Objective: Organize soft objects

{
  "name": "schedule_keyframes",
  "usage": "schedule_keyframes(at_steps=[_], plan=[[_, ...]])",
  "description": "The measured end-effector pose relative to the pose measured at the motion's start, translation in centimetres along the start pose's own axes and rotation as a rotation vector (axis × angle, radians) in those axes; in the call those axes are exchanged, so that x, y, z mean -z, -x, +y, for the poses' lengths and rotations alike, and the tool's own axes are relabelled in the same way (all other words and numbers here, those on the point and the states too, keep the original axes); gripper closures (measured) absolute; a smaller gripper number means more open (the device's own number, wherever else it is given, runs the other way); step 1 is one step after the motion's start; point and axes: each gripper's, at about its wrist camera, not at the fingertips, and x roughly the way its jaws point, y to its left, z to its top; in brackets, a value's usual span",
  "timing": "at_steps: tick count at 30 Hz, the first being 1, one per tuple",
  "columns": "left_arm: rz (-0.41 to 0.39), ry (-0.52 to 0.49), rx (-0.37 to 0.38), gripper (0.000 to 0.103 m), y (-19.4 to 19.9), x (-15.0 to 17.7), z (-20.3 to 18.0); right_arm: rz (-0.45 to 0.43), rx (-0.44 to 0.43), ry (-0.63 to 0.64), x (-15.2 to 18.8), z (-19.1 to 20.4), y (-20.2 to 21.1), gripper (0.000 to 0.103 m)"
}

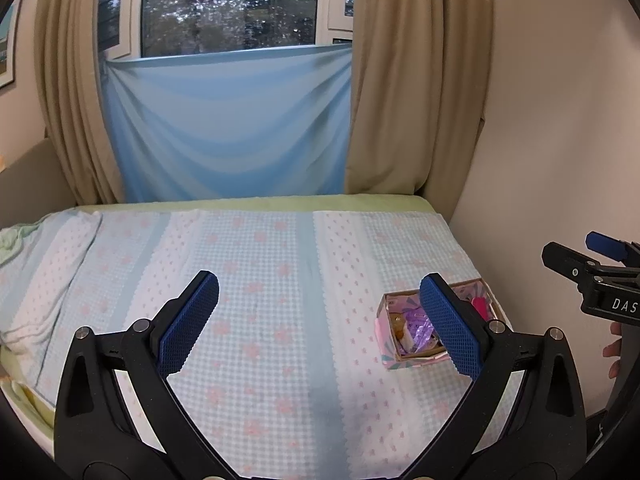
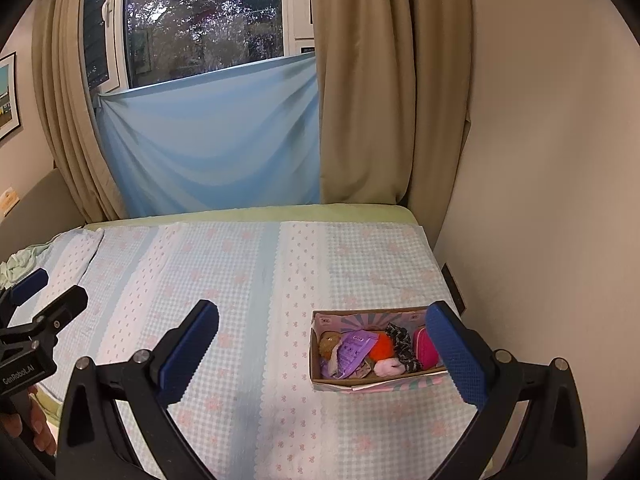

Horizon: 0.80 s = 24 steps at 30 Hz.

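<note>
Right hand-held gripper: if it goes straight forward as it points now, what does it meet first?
Probably the bedspread. The open right hand-held gripper points between the box and bare cover, though depth is unclear.

A blue-padded finger of the left gripper point(image 1: 320, 320) is covering the right half of the patterned cardboard box point(image 1: 390, 354) in the left wrist view, hiding most of its contents; only a purple packet point(image 1: 418, 330) and part of a pink item point(image 1: 480, 305) are showing. In the right wrist view, a finger of the right gripper point(image 2: 332, 354) is cutting across the box's right end and part of the pink pouch point(image 2: 425, 348). Print on the purple packet is too small to read. A framed picture point(image 2: 8, 94) is being cropped by the left edge. The hand point(image 2: 38, 428) holding the left gripper is showing only as fingertips at the frame's rim.
</note>
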Motion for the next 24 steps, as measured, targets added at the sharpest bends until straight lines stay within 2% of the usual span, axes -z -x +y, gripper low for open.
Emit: schedule_keyframes(at_steps=[24], plan=[[-0.008, 0.012, -0.014, 0.003, 0.40, 0.72, 0.18, -0.012, -0.002, 0.019, -0.39, -0.02, 0.29, 0.000]])
